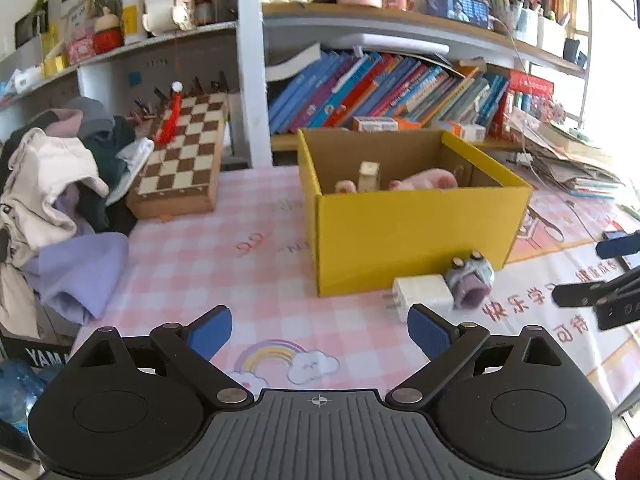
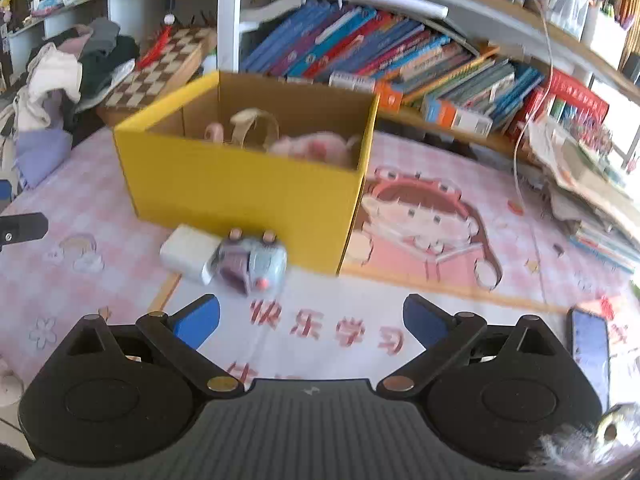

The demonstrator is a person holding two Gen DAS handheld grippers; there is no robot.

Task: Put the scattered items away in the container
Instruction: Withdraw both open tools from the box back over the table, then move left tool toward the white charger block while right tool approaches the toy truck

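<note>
A yellow cardboard box [image 1: 408, 236] [image 2: 240, 188] stands on the pink checked tablecloth, with a pink plush toy [image 1: 426, 180] [image 2: 316, 146] and a beige item [image 1: 369, 176] [image 2: 256, 126] inside. Against its front wall lie a white charger plug [image 1: 424, 294] [image 2: 188, 254] and a small grey-purple toy [image 1: 472, 282] [image 2: 252, 266], touching each other. My left gripper [image 1: 320, 334] is open, low over the cloth, short of the plug. My right gripper [image 2: 312, 322] is open too, just near of the toy; it shows at the right edge of the left wrist view [image 1: 600, 276]. Neither holds anything.
A heap of clothes [image 1: 60, 200] [image 2: 52, 92] and a chessboard box [image 1: 180, 160] [image 2: 160, 68] lie at the left. Shelves of books [image 1: 380, 92] [image 2: 380, 56] stand behind the box, stacked papers [image 2: 592, 184] at the right. A phone [image 2: 590, 354] lies by my right gripper.
</note>
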